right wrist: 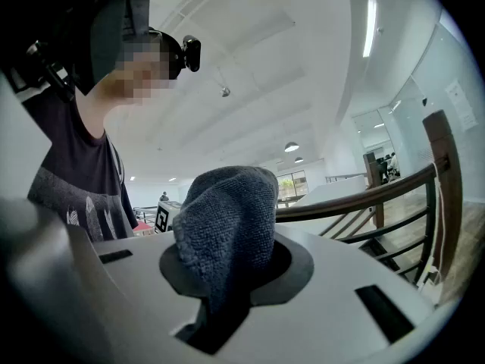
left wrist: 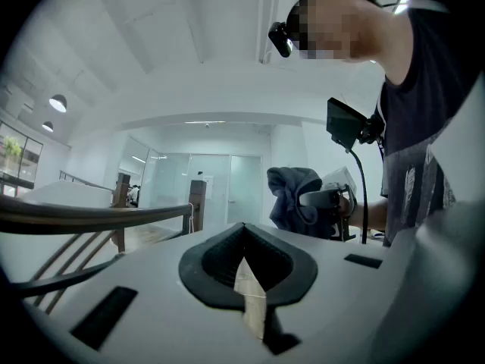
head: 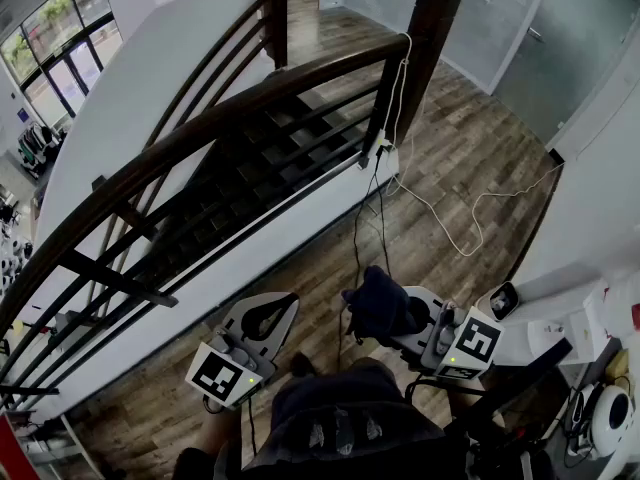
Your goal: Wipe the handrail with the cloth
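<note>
Clamping grey cloth in right gripper, left gripper closed, handrail ahead

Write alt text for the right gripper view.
A bunched grey-blue cloth stands clamped between the jaws of the right gripper, filling the middle of the view. Behind it to the right runs the dark wooden handrail, apart from the cloth. The person, in a dark shirt, is at the left.

Left gripper jaws together, right gripper clamping cloth
</note>
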Available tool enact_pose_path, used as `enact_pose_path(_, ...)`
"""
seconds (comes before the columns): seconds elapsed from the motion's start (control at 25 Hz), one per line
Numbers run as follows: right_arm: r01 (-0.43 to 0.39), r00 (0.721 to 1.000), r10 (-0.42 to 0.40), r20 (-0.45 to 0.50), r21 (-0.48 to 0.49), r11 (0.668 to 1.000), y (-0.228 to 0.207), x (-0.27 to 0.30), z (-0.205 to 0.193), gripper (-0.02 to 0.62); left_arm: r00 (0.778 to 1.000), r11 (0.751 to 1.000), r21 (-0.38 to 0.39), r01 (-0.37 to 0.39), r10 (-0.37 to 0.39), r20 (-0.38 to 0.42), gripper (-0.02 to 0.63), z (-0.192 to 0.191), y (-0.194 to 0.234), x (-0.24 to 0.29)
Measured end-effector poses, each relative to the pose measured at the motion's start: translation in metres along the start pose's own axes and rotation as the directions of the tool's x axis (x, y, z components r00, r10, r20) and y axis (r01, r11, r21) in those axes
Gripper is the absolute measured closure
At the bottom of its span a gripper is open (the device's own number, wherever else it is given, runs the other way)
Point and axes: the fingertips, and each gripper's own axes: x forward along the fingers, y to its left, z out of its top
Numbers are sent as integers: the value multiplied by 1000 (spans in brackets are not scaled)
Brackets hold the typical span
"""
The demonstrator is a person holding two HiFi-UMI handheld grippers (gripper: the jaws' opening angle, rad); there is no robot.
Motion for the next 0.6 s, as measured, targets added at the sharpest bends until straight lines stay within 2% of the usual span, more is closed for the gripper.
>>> enact_pose_path(0.2, 7, 1000, -7, -10, -6, 1000, -18, 33, 2, 526, 999, 1000, -2, -23, 23, 25, 600, 14, 31, -4)
enact_pose_path(0.36, -12, 1000, 12, -11, -11, 1000, -56, 47, 10, 526, 999, 999, 18, -29, 29, 25, 600, 17, 54, 23)
enact_pose_path(0.48, 12, 1000, -12, -24, 6, 1000, -108, 47, 12, 526, 999, 999, 31, -44, 43, 23, 600, 18, 73, 54)
enact_pose_path(0.6, 90, 992, -89, -85, -1, 996, -204, 34, 5, 526, 995, 995, 23, -94, 95, -25, 600, 0, 94, 99)
